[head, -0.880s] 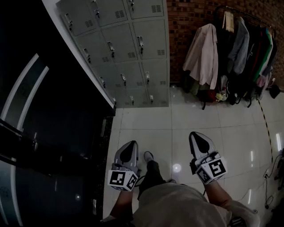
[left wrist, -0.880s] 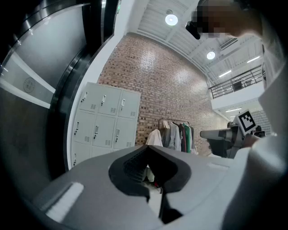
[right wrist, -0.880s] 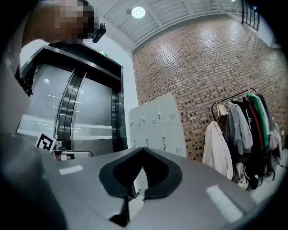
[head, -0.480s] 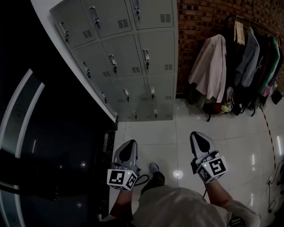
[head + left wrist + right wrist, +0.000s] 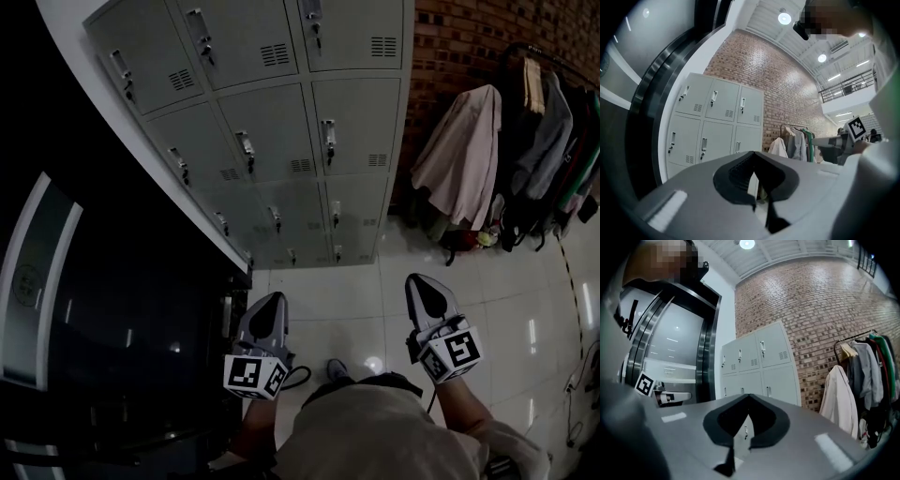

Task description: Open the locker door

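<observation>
A grey bank of lockers (image 5: 281,122) stands ahead against the wall, all its doors shut, each with a small latch handle (image 5: 247,147). Both grippers hang low over the floor, well short of the lockers and touching nothing. My left gripper (image 5: 270,298) points at the lockers' lower left, jaws together and empty. My right gripper (image 5: 418,279) points toward the lockers' right edge, also shut and empty. The lockers (image 5: 715,126) fill the left of the left gripper view beyond the gripper's (image 5: 753,153) tip. They sit mid-frame (image 5: 754,364) in the right gripper view, past that gripper's (image 5: 749,395) tip.
A brick wall (image 5: 464,47) runs right of the lockers. In front of it, a clothes rack (image 5: 534,141) hung with jackets stands at the right. Dark glass doors (image 5: 94,309) and a white post (image 5: 141,141) border the left. The floor is glossy white tile (image 5: 347,300).
The lockers have grown larger and slid lower and rightward in the head view, so they are closer. Both grippers hold nearly the same place, still shut.
</observation>
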`<action>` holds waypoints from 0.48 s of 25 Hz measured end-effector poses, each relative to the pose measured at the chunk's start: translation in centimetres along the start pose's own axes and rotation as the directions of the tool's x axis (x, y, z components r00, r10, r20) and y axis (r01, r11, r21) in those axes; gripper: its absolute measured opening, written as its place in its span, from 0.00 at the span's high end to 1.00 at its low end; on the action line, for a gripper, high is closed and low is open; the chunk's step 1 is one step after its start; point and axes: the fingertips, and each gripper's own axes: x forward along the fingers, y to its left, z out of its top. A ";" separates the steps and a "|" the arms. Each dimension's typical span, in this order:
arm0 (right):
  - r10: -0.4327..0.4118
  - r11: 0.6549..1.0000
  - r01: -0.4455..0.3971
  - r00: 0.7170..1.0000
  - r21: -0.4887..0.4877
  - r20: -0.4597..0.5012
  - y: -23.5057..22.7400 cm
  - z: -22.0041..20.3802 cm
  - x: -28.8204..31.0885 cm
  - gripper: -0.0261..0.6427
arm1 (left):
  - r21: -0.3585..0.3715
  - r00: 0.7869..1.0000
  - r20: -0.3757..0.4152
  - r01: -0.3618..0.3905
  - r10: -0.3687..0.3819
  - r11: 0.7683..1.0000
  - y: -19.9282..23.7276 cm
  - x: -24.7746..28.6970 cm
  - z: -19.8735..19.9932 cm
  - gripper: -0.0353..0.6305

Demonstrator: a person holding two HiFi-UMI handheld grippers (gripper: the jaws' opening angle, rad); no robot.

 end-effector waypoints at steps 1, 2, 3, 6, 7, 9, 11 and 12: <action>-0.007 1.000 0.007 1.000 -0.001 -0.006 -0.3 -0.4 1.0 0.96 | -0.001 1.000 -0.001 0.000 0.000 1.000 0.9 0.7 -0.2 0.91; -0.013 1.000 0.013 1.000 -0.003 -0.013 -0.7 -0.7 2.0 0.96 | -0.006 1.000 -0.005 -0.007 0.007 1.000 1.8 1.3 -0.4 0.91; -0.019 1.000 0.019 1.000 -0.005 -0.021 -1.0 -1.1 2.9 0.96 | -0.015 1.000 -0.010 -0.017 0.017 1.000 2.6 1.9 -0.7 0.91; -0.025 1.000 0.025 0.999 -0.007 -0.038 -1.9 -2.2 5.2 0.96 | -0.031 0.999 -0.023 -0.032 0.031 0.999 4.4 3.8 -1.7 0.91; -0.027 1.000 0.027 0.999 -0.005 -0.041 -2.3 -2.4 5.9 0.96 | -0.032 0.999 -0.027 -0.030 0.030 0.999 4.7 4.5 -2.1 0.91; -0.026 1.000 0.026 0.999 0.010 -0.036 -2.9 -2.9 7.3 0.96 | -0.034 0.999 -0.032 -0.024 0.023 0.999 5.2 6.1 -2.9 0.91; -0.014 1.000 0.014 0.999 0.021 -0.031 -3.5 -3.5 8.8 0.96 | -0.029 0.999 -0.031 -0.017 0.016 0.999 5.7 7.6 -3.5 0.91; -0.007 1.000 0.007 0.999 0.017 -0.034 -3.9 -3.9 9.5 0.96 | -0.025 0.999 -0.030 -0.016 0.015 1.000 5.8 8.2 -3.7 0.91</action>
